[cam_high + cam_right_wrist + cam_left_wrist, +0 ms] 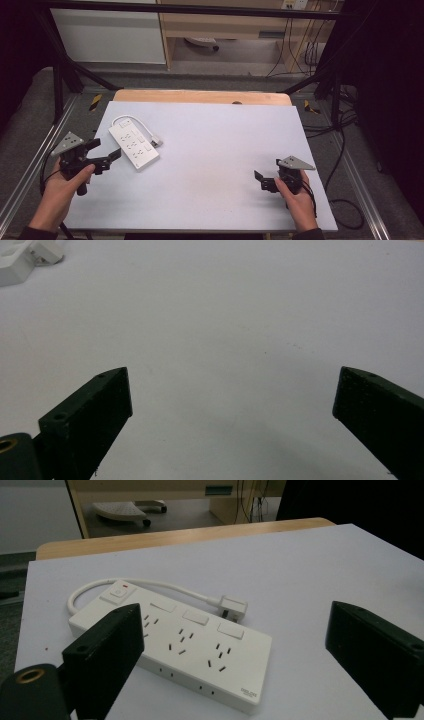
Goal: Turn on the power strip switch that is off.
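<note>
power strip (pixel 133 143) lies flat at table's (pixel 215 150) left, cord looped to plug (pixel 156 142) on its right | left gripper (pixel 106 152) jaws spread, just near-left of it; right gripper (pixel 261 179) spread, well apart | we judge it rigid, light, slick plastic | grab across the narrow body, not the cord

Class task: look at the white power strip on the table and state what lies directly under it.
The power strip lies flat on the white table, beside the open left gripper. Its underside is covered, so anything beneath it cannot be seen.
</note>
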`<state>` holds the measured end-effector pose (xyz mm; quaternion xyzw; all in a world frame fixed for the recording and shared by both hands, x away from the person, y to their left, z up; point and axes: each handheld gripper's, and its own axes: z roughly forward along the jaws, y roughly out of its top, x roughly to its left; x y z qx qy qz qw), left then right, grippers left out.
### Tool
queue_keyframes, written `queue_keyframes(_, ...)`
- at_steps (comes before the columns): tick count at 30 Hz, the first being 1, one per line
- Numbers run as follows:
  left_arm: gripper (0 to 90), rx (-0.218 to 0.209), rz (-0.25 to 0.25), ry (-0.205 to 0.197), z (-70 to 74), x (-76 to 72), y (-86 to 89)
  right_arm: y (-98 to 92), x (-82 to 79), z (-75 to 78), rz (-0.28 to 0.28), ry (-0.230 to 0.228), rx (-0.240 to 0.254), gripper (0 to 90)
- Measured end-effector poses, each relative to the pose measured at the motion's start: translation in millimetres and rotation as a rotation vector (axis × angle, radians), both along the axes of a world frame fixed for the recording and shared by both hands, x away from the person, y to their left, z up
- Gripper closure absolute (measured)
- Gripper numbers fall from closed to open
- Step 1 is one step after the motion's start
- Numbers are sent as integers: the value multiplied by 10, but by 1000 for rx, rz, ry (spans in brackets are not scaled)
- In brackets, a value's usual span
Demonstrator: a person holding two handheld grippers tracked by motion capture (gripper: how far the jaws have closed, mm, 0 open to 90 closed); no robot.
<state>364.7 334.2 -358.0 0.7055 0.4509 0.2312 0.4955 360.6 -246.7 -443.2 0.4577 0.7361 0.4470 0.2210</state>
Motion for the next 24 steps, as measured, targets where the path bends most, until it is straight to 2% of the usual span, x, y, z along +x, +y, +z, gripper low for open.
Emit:
queue_keyframes(11,87,36,-17,-8,152,205,-129,28,2,9,17,-6,-4,29)
queue_keyframes(17,86,55,-22,-7,182,322,-192,29,12,13,18,-6,0,29)
queue_keyframes(24,90,49,-4,-17,231,432,-213,34,15,19,23,-7,2,29)
